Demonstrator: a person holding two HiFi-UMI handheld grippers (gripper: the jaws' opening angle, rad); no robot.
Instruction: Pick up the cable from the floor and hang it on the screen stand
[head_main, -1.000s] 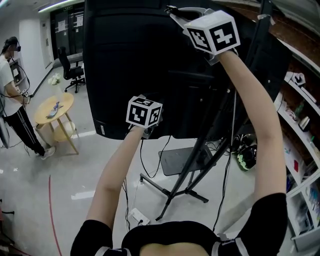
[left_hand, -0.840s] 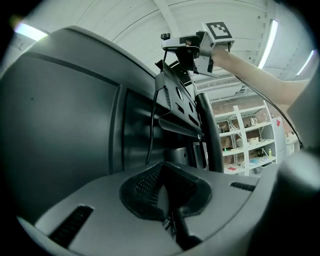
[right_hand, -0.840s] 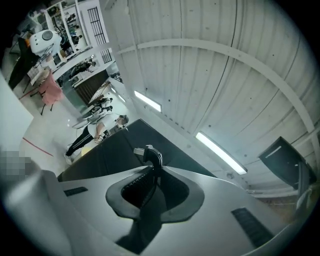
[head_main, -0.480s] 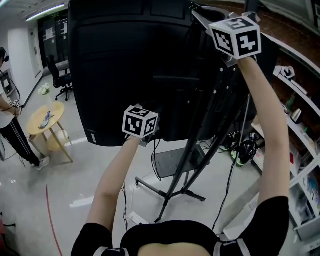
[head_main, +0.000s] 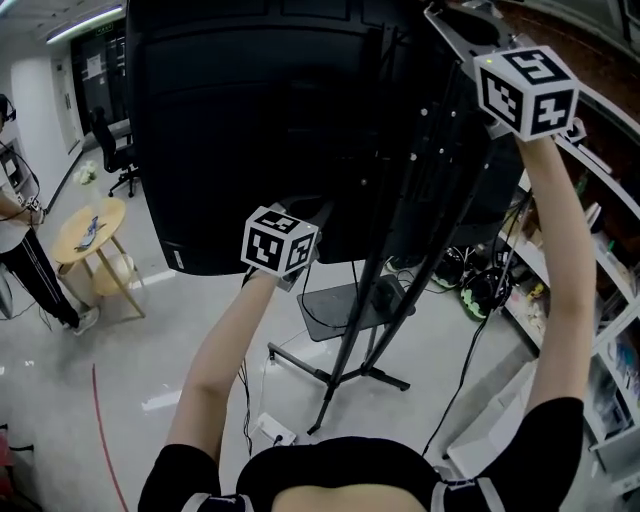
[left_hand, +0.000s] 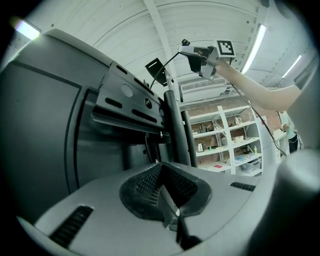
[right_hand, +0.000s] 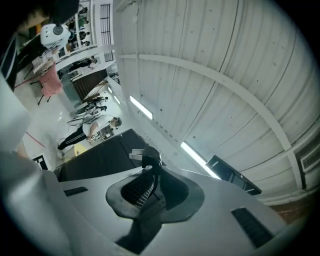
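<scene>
Right gripper view: plug held up high by the stand

The right gripper (right_hand: 150, 172) is clenched on the black plug (right_hand: 149, 159) of the cable (right_hand: 142, 225). It is up near the top of the screen stand (head_main: 372, 310). The left gripper (left_hand: 162, 187) is lower, close behind the stand's screen (head_main: 250, 130). It is squeezed tight on a thin bit of cable.

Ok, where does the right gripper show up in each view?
Head view: right gripper top right, at the picture's upper edge.
Left gripper view: right gripper upper middle, small and far off.
Right gripper view: bottom centre, fingers shut on the cable plug.
Shared landmark: the screen.
</scene>
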